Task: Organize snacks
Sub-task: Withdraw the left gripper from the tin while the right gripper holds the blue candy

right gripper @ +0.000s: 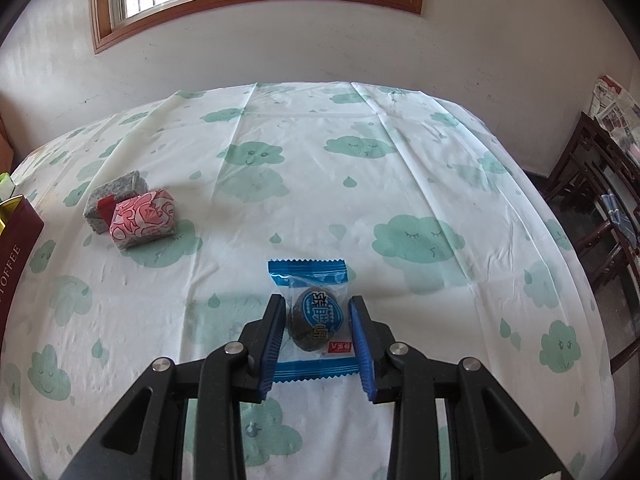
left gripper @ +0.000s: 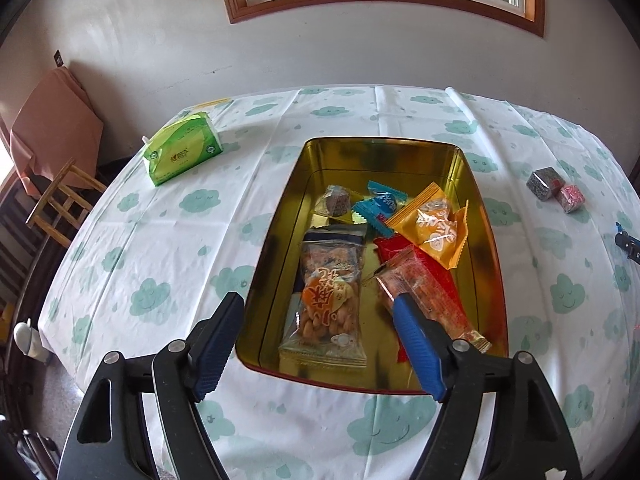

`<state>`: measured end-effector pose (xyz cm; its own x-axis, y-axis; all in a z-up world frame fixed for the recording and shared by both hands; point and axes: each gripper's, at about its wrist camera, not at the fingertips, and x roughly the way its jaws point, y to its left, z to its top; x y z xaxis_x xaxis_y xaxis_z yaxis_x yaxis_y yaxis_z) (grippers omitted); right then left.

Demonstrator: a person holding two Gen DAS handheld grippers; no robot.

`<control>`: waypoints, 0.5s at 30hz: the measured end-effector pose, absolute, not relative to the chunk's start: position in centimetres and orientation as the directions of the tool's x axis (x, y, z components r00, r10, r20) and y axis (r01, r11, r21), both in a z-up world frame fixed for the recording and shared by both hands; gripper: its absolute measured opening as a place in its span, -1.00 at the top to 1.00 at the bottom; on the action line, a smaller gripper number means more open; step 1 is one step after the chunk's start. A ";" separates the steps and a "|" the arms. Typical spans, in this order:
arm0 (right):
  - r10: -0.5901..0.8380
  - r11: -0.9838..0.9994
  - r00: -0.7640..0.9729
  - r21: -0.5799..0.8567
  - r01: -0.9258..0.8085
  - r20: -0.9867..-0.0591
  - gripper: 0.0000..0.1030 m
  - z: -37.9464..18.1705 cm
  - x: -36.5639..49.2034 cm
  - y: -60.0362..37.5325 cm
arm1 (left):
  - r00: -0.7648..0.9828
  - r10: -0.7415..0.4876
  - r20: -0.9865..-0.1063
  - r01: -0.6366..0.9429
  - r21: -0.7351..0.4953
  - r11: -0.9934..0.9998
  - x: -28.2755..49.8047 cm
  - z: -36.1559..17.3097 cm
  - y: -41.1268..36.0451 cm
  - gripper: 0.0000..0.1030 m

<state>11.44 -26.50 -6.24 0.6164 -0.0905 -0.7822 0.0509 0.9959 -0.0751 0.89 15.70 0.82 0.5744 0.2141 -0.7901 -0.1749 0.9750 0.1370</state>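
Note:
A gold tin box [left gripper: 280,216] stands on the table and holds several snack packets: a peanut bag [left gripper: 328,292], a red-and-clear packet [left gripper: 424,296], an orange packet [left gripper: 436,228] and a blue candy [left gripper: 380,204]. My left gripper [left gripper: 316,308] is open and empty above the tin's near end. My right gripper [right gripper: 318,312] is open, with its fingers on either side of a blue-wrapped dark candy [right gripper: 316,316] lying on the tablecloth. A grey cube snack [right gripper: 114,196] and a pink-patterned cube snack [right gripper: 144,218] lie together at the left; they also show in the left wrist view [left gripper: 556,188].
A green tissue pack [left gripper: 182,148] lies at the table's far left. The tin's dark red side [right gripper: 16,248] shows at the left edge of the right wrist view. Wooden chairs [left gripper: 60,204] [right gripper: 600,200] stand beside the table. A wall with a window is behind.

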 end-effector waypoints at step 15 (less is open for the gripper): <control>0.120 0.984 0.646 0.006 -0.176 -0.754 0.37 -2.4 9.3 -15.2 | 0.563 0.238 -0.791 -0.263 0.102 0.959 -1.0 0.6 19.1 -0.53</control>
<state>9.32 -15.25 -2.36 0.6460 0.1198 -0.7538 -0.1760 0.9844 0.0055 -1.04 19.14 0.62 0.5629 0.2385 -0.7914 -0.2628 0.9594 0.1022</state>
